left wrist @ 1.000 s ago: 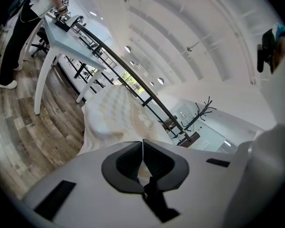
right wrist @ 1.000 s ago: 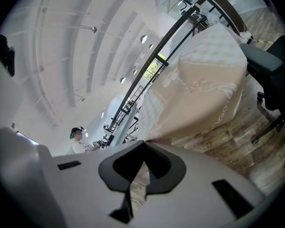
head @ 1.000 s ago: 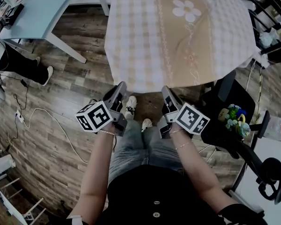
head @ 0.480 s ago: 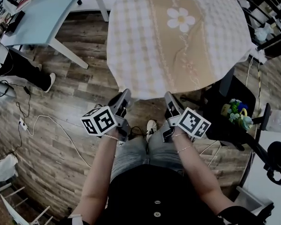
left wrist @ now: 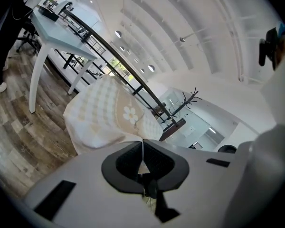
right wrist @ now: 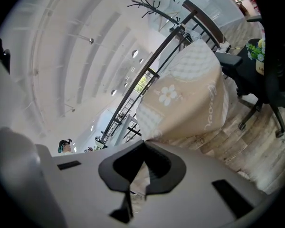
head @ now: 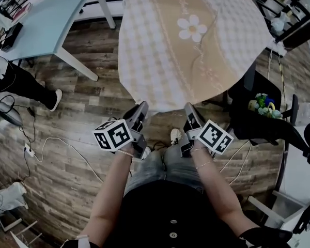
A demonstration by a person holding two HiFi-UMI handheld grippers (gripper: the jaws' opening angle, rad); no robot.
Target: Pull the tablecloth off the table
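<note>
1. The tablecloth (head: 196, 40) is big, soft and checked, with a tan stripe down the middle. It covers the hidden table, and its near edge is held out toward the person.
2. The left gripper (head: 140, 111) and right gripper (head: 189, 111) each squeeze tight on that near edge. I think pulling both back together, evenly, should slide it off without bunching.
3. A small white flower (head: 191, 29) is printed on the stripe.

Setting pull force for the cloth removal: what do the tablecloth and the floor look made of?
Tablecloth: looks like thin woven fabric, matte, beige checks with a daisy motif. It hangs in soft folds at its edges.
Floor: wood-look planks, grey-brown, low sheen. Grain and board seams show, but whether it is solid wood or laminate cannot be told.
</note>
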